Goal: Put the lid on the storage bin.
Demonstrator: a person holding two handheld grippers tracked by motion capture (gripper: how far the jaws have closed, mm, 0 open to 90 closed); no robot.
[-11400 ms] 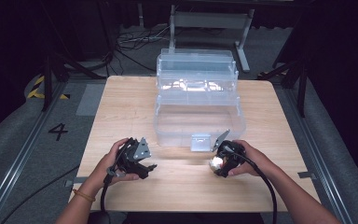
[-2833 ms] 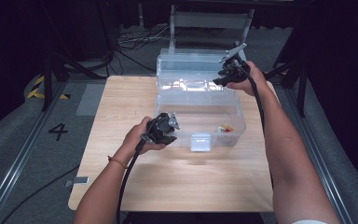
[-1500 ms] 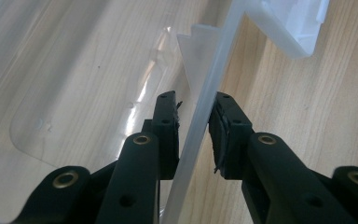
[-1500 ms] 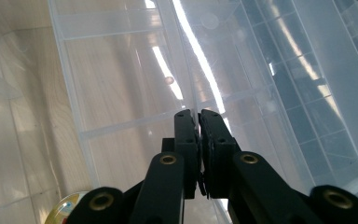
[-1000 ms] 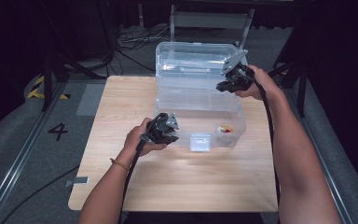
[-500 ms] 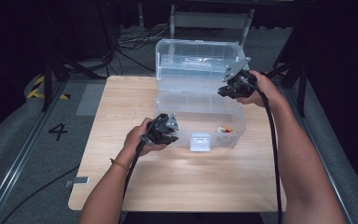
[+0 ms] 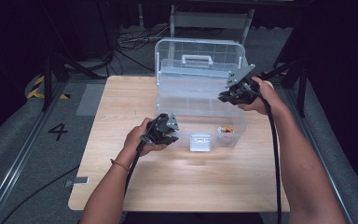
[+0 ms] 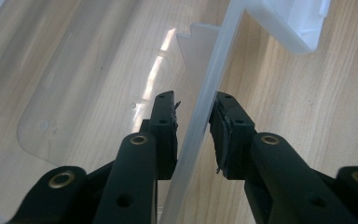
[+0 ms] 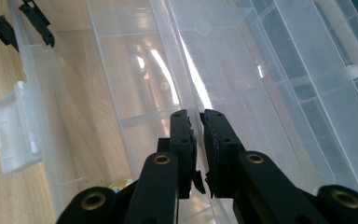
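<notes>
lowered since before, right tool [image 7: 227, 97] pinches box lid [image 7: 199, 58]; left tool [image 7: 172, 135] clamps box wall [image 8: 205, 116].

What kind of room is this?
Probably a recording studio or lab: a wooden table ringed by black curtains, cables on the floor, and a number 4 marked beside it.

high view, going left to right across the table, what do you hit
left gripper → white latch on the front of the clear box → small coloured bits inside the box → right gripper
</notes>
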